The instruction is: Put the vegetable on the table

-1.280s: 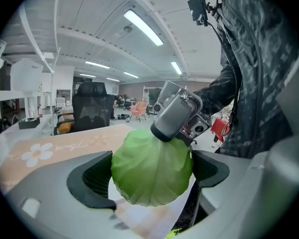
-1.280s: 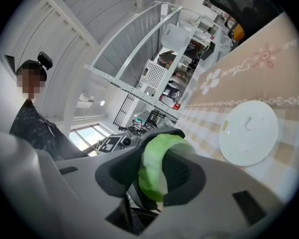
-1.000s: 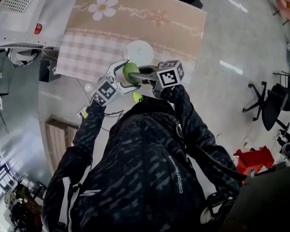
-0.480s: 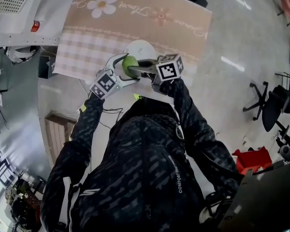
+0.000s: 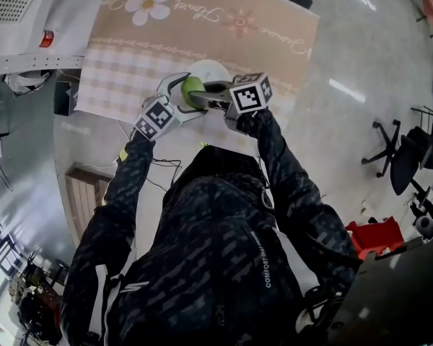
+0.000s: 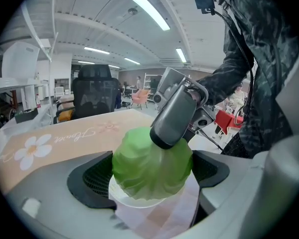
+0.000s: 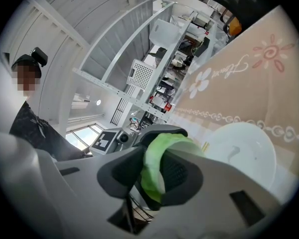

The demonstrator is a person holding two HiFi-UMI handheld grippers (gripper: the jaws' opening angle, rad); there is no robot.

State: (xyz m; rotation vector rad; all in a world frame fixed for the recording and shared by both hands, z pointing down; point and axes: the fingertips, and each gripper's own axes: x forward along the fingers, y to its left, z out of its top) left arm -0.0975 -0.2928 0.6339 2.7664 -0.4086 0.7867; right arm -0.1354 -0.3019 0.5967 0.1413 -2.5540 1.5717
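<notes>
Green cabbage [image 6: 149, 166], shown held above the table by two grippers; the step in hand is judged to be the setting-down. The cabbage is clenched at its upper edge by the right gripper [image 7: 153, 176], whose pads are seen pressed onto a leafy fold. It is also cradled by the left gripper [image 6: 152, 176], whose pads lie against its flanks at 9 and 3 o'clock, so both tongs are judged to be grasping it. A white plate [image 7: 244, 148] is seen directly beneath the cabbage in the left gripper view and at 12 o'clock of it in the head view. The plate rests on a beige tablecloth [image 5: 202, 27] printed with flowers and a checked band. The placing is judged not yet done. The next move calls for the cabbage to be brought down until a surface bears it, and only then for both grips to be loosened. Whether plate or bare cloth is meant is left open by the task. Whether the underside touches the plate cannot be told, being hidden by the cabbage itself. In the head view most of the cabbage is covered by the jaws, and the table's near edge is hidden by the person's jacket [image 5: 216, 251].
</notes>
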